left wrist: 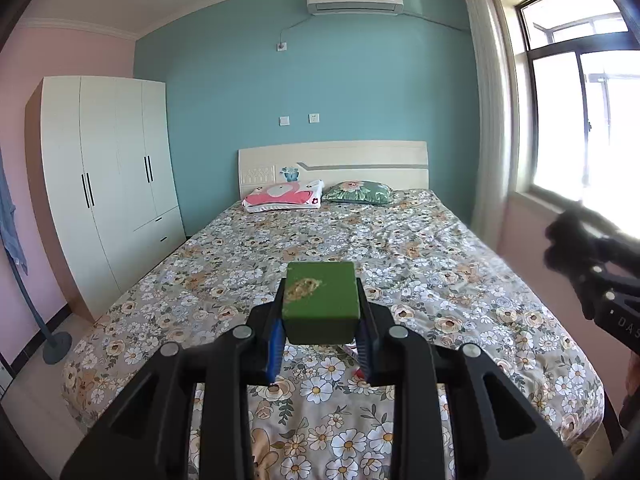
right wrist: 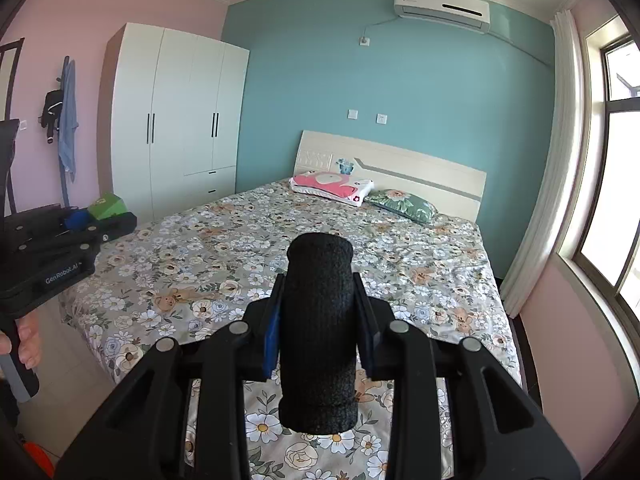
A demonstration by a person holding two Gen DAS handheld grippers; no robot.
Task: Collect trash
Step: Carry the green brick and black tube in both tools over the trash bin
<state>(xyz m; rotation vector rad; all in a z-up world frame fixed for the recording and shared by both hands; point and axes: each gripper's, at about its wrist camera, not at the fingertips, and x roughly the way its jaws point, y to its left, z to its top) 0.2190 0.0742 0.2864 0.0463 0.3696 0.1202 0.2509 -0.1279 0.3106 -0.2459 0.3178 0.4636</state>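
Your support: wide bed with floral-print sheet (left wrist: 248,248) | on it: pink-and-white cartoon pillow (left wrist: 283,196), green floral pillow (left wrist: 357,192), side by side at headboard

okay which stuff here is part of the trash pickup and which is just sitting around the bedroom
Part of the job:
green block, clamped in the left gripper
black foam cylinder, clamped in the right gripper

Just lying about:
pink pillow
green floral pillow
wardrobe

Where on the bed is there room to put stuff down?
Most of the floral bed is bare, from the two pillows by the headboard down to the foot. Crowded only at the pillows; something small lies near the foot.
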